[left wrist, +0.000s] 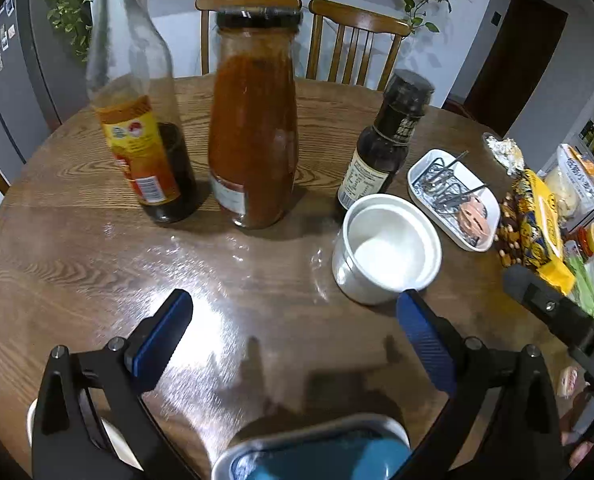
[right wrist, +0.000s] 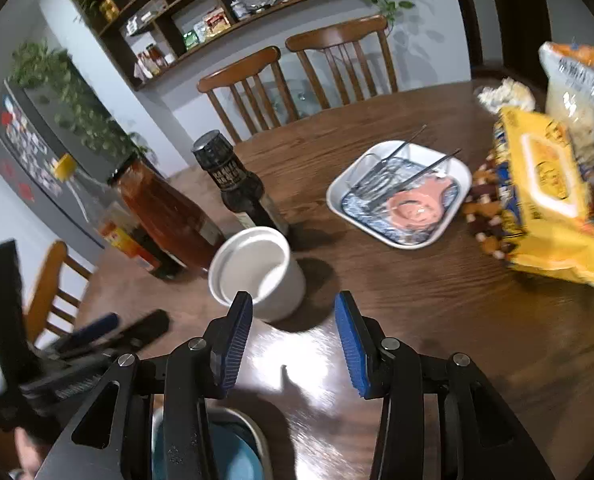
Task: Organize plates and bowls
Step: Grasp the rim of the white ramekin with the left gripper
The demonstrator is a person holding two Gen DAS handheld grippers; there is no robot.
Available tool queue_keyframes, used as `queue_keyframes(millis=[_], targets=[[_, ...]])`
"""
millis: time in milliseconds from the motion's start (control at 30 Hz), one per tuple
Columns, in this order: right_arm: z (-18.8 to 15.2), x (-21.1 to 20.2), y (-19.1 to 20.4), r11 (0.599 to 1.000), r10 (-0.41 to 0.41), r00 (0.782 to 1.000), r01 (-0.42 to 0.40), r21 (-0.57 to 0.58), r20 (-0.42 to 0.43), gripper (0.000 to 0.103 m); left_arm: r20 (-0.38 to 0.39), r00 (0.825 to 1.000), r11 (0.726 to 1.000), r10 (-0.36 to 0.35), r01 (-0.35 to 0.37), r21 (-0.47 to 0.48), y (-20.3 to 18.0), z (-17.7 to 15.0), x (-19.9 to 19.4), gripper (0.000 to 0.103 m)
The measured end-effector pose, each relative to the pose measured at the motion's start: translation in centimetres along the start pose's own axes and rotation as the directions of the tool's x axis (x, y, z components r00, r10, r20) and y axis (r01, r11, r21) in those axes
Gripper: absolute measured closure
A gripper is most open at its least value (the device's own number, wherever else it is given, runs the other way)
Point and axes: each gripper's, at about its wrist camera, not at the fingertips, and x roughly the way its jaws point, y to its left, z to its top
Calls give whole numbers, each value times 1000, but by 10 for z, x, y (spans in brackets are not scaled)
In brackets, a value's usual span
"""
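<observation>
A small white bowl point(left wrist: 387, 250) point(right wrist: 257, 272) stands on the round wooden table point(left wrist: 77, 248), just ahead of both grippers. My left gripper point(left wrist: 293, 320) is open wide over bare wood, its right finger near the bowl's rim. My right gripper point(right wrist: 293, 344) is open with nothing between its pads, its left finger close to the bowl. A square white plate point(left wrist: 453, 196) point(right wrist: 397, 196) holding metal utensils and a pink item lies beyond the bowl. A blue-lined metal dish point(left wrist: 317, 452) point(right wrist: 221, 452) sits at the near table edge under the grippers.
Behind the bowl stand a red sauce jar point(left wrist: 253, 120), a yellow-labelled bottle point(left wrist: 137, 120) and a dark bottle point(left wrist: 389, 140). Snack packets point(right wrist: 545, 196) crowd the table's right side. Two wooden chairs point(right wrist: 297, 84) stand at the far edge. The left gripper point(right wrist: 77, 344) shows blurred at the right wrist view's left.
</observation>
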Motion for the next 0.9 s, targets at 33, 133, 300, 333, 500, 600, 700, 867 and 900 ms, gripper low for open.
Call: queue_keyframes(millis=[33,133,300,333,500,600,700,867,900], targets=[[2,4,0,1000,16,1000,-16,7,6,59,-4,1000,1000,1,-1,-7,0,2,4,1],[6,16,-2,999,33,999,-34,14,14,59,-22,1000,1000,-5,4,-24,0,5,21,1],[12,54,-8,998,51,998,-49,41,-45,59,-37,999,1000,15,-16,-22,-4,14,41,2],[13,60,-8,998,55,997,-53,46,-53,59,-44,999,1000,26,-26,-16,-4,17,45,2],[19,83,-15,995,73,992,-66,79,-99,59,-129,992,1000,9,-11,-15,-2,30,65,4],[26,93,-17,994,82,987,-70,87,-142,59,-135,990,999,32,-32,0,-3,35,71,7],[31,100,-14,996,76,981,-65,65,-177,59,-141,990,1000,30,-30,-2,-4,35,75,15],[35,109,-12,998,49,977,-43,34,-209,60,-151,988,1000,-19,19,-4,-8,36,80,32],[36,110,-13,999,49,976,-42,34,-212,61,-153,988,999,-32,33,0,-11,36,81,42]])
